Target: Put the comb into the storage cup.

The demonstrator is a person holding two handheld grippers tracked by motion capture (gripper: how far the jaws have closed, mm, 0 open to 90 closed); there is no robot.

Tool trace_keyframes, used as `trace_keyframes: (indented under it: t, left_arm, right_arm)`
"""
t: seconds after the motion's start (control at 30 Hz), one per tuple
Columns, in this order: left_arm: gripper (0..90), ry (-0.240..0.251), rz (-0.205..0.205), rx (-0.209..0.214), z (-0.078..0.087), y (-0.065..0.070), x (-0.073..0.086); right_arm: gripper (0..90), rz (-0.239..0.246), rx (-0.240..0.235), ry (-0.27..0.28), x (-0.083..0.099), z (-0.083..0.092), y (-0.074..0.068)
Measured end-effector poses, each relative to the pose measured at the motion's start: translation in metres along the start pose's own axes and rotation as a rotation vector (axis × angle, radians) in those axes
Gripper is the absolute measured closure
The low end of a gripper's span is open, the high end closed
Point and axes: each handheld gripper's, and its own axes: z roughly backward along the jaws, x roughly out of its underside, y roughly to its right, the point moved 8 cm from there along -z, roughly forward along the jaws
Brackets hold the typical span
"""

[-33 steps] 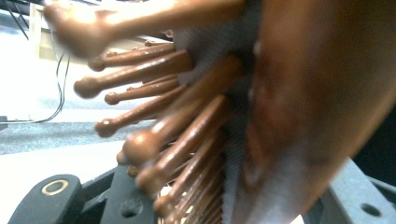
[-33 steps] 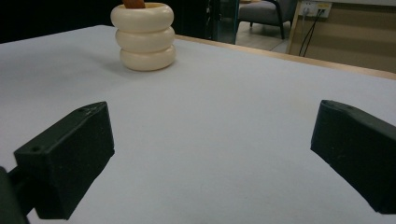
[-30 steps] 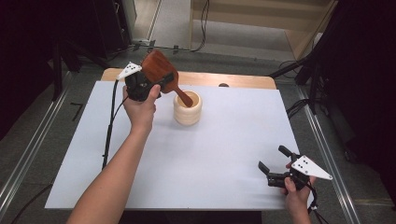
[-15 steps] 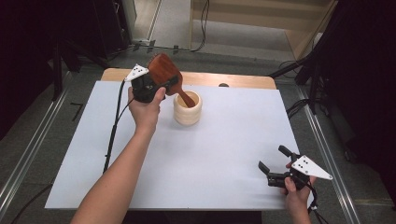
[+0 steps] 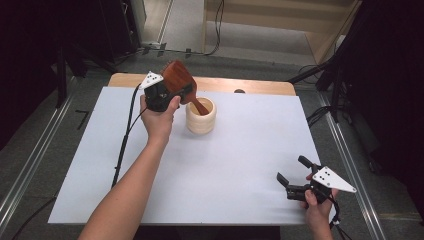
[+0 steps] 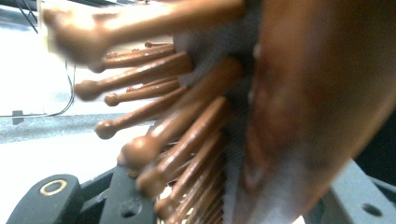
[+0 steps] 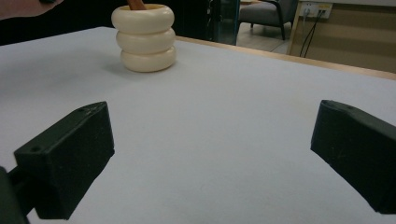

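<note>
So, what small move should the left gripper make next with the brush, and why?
Probably lower the brown wooden hairbrush a little further, then open. The left gripper grips its head, and the handle tip already sits tilted inside the cream ribbed ring-shaped holder. The right gripper rests open, far away.

Black grippers (image 5: 295, 176); blocky jaws; grey triangular plates; black cables

Left gripper (image 5: 176, 95), clamped on the wooden hairbrush (image 5: 180, 80), shifts right and slightly toward the cream ringed holder (image 5: 201, 116) over the last second. Brush head now sits nearer the holder (handle end down inside its rim), and the forearm (image 5: 135, 185) swings right too.
</note>
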Motion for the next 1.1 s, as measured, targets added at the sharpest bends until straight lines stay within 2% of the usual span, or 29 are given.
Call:
trace_keyframes:
  t: [0.67, 1.1]
  left_arm:
    - [55.7, -0.024, -0.021, -0.011, -0.009, 0.002, 0.012]
    - [55.4, -0.041, -0.007, -0.037, -0.015, -0.002, 0.025]
  right_arm:
    - [0.0, -0.001, -0.002, 0.000, 0.000, 0.000, 0.000]
    - [0.0, 0.003, -0.003, -0.002, 0.000, -0.001, 0.000]
